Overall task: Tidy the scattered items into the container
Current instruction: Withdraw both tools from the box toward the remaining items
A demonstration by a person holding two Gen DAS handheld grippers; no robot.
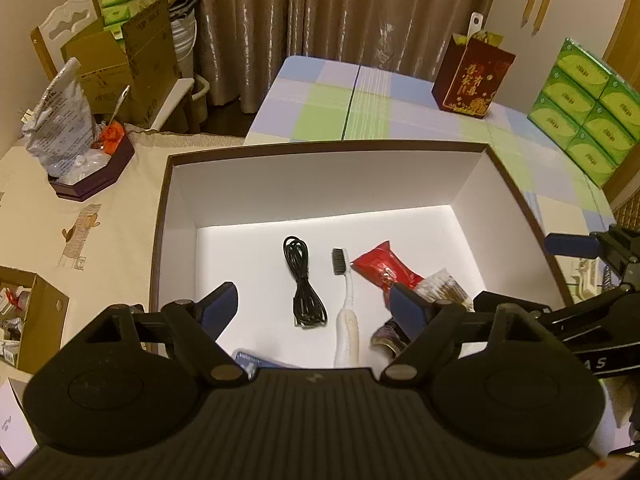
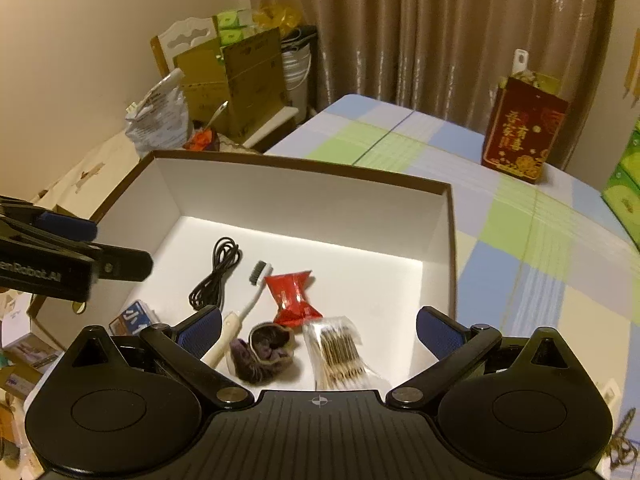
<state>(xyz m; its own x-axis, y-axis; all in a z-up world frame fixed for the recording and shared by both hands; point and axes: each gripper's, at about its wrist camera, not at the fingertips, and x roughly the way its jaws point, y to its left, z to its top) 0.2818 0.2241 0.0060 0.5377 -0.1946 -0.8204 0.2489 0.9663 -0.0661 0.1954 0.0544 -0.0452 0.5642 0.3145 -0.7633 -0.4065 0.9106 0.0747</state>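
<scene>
White card walls of the container (image 2: 248, 192) were seen around the light, bendy cable (image 1: 302, 280), the stiff toothbrush (image 1: 346, 300), best taken by its handle, and the crinkly packet (image 2: 292, 294), while both jaws were kept apart and empty.

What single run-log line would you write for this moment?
left gripper: open, empty | right gripper: open, empty | box: holds cable, toothbrush, red packet, swabs, pouch
</scene>
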